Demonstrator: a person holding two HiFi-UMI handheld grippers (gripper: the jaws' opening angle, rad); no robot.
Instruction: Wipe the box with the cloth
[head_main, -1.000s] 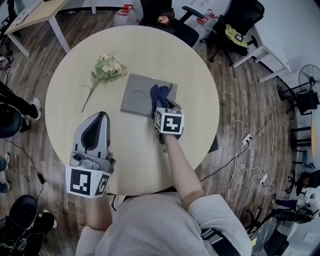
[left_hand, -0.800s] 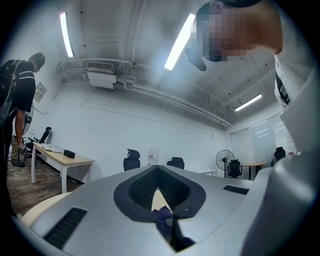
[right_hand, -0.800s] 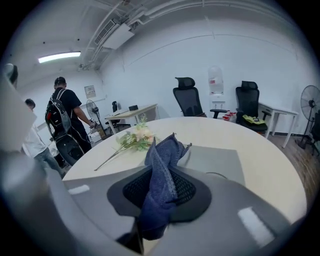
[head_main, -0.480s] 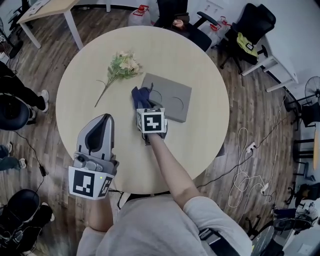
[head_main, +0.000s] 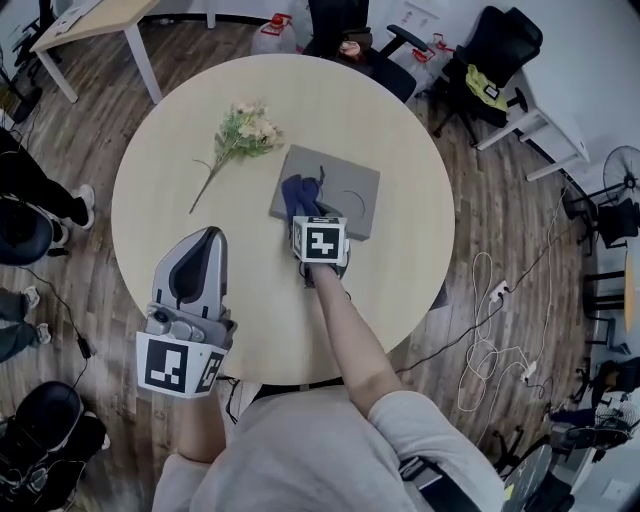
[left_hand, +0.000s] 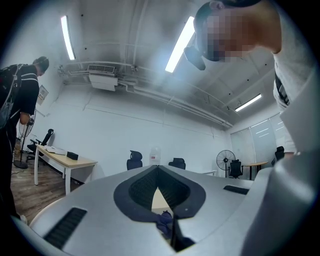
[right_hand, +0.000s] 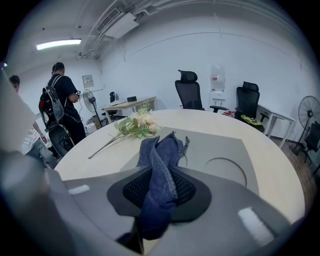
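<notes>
A flat grey box (head_main: 350, 190) with a circle marked on its lid lies near the middle of the round table (head_main: 400, 260). My right gripper (head_main: 307, 208) is shut on a dark blue cloth (head_main: 299, 192), which rests bunched on the left part of the box. In the right gripper view the cloth (right_hand: 161, 162) stands up between the jaws of the right gripper (right_hand: 161, 172), with the box (right_hand: 220, 152) beyond. My left gripper (head_main: 205, 235) hovers over the table's near left, shut with nothing in it, apart from the box. Seen from its own camera, the left gripper (left_hand: 158, 168) points level across the room.
A bunch of pale flowers (head_main: 246, 130) lies left of the box, also seen as flowers (right_hand: 134, 125). Office chairs (head_main: 350, 35) stand beyond the table's far edge. A person (right_hand: 64, 107) stands at left by a desk (head_main: 90, 20). Cables (head_main: 490, 330) lie on the floor at right.
The right gripper swept the cloth from the right part of the box to its left edge, then came back a little onto the left part. The left gripper stayed put.
</notes>
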